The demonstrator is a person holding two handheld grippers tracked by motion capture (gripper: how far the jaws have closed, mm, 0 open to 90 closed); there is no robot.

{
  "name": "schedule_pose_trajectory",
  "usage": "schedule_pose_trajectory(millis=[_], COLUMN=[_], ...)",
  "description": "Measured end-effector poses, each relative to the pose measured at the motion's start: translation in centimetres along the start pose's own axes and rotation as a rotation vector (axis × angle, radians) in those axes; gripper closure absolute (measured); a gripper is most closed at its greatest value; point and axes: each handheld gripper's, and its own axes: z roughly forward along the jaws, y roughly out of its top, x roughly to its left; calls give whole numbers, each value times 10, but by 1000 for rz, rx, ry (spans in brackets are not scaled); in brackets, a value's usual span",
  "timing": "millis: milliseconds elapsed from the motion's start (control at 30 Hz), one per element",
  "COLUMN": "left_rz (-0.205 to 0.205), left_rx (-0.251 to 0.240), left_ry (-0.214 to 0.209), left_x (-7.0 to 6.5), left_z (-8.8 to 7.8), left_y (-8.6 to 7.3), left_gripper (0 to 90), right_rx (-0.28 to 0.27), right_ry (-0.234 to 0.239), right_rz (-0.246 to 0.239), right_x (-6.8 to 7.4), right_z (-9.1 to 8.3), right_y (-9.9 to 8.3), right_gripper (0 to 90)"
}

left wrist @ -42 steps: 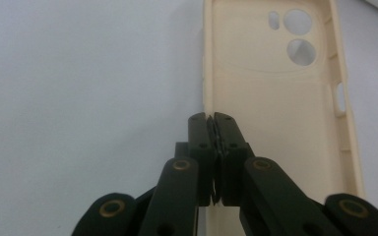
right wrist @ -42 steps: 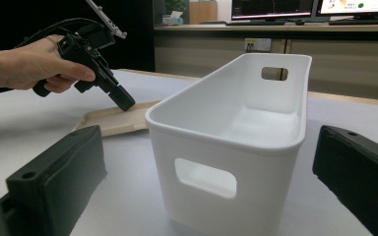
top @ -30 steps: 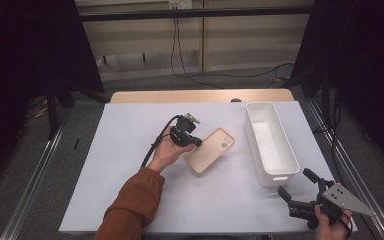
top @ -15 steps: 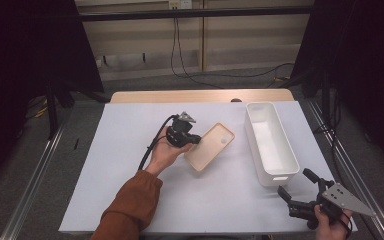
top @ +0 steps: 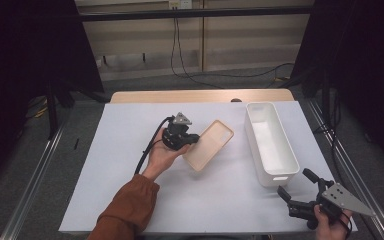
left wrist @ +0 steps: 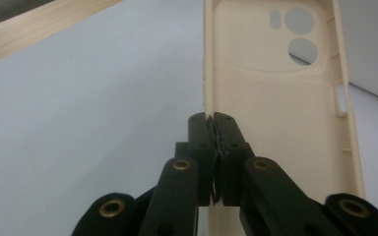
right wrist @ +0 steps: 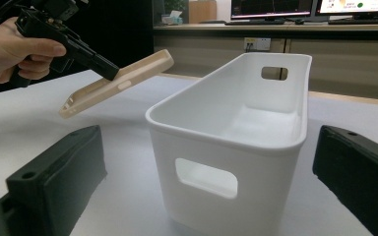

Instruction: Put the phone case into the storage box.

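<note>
High view: the bench (top: 130, 200) carries a white sheet. A white bin (top: 271, 145) stands at about 3 o'clock from the sheet's centre, long axis running away from the person; its inside shows bare. A wooden strip (top: 200, 96) edges the far side of the sheet. Cables hang on the back wall. The phone case (top: 209, 145), cream coloured, sits near the centre, just left of the bin and apart from it. The left gripper (top: 187, 141) meets the case's near-left edge, at 9 o'clock of the case. The right gripper (top: 294, 186) is at 5 o'clock of the sheet, close to the bin's near end, jaws spread wide with nothing between them.

Left gripper view: the jaws stand narrow, pinched on the thin side wall of the phone case (left wrist: 280, 108). The case extends toward 12 o'clock from the jaws, open side showing, camera cut-outs at the far end. Nothing lies between the case and the sheet behind it.

Right gripper view: the bin (right wrist: 236, 142) stands between the wide jaws, empty, a handle slot in each end wall. At 10 o'clock the left gripper (right wrist: 109, 73) holds the phone case (right wrist: 113, 83) tilted, clear of the bench, far end higher. Monitors stand on a desk behind.
</note>
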Motion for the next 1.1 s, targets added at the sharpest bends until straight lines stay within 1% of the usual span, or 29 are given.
schedule_pose_trajectory(millis=[33, 67, 200, 267, 333, 400, 500, 533, 567, 600, 633, 667, 733, 833, 1067, 1100], left_rz=[-3, 2, -25, -20, -36, -41, -38, -48, -57, -56, -49, -46, -55, -51, -59, -63], left_rx=[-11, -14, -51, -60, -72, -87, -104, -115, -116, -126, -125, -130, -138, -155, -198, -209], left_ry=[6, 10, 7, 14, 7, 7, 9, 7, -9, -3, 8, 9, 18, 39, 57, 52], left_x=[0, 0, 0, 0, 0, 0, 1, 1, 1, 1, 1, 1, 0, 0, -1, -1], left_z=[-1, -2, -8, -11, -14, -18, -23, -25, -27, -28, -31, -32, -35, -39, -53, -55], left_y=[-1, -2, -5, -6, -7, -8, -9, -10, -10, -10, -10, -10, -12, -15, -23, -24], left_gripper=[877, 877, 876, 876, 876, 876, 877, 876, 876, 876, 877, 876, 876, 876, 877, 876], right_rx=[0, 0, 1, 1, 0, 0, 0, 0, 0, 0, 0, 0, 0, 0, -2, -2], right_ry=[0, 0, -1, -1, -1, -1, -3, -3, -4, -3, -3, -3, -3, -4, -6, -6], right_rz=[0, 0, 1, 0, 1, 4, 6, 5, 5, 5, 5, 6, 2, 2, 4, 4], right_x=[0, 0, 0, 0, 0, 0, 0, 0, 0, 0, 0, 0, 0, 0, -1, 0], right_z=[0, 0, 0, 0, 0, 0, 0, 0, 0, 0, 0, 0, 0, 0, 0, 0], right_y=[0, 0, 0, 0, 0, 0, 0, 0, 0, 0, 0, 0, 0, 0, 0, 1], right_gripper=[0, 0, 0, 0, 0, 0, 0, 0, 0, 0, 0, 0, 0, 0, 0, 0])
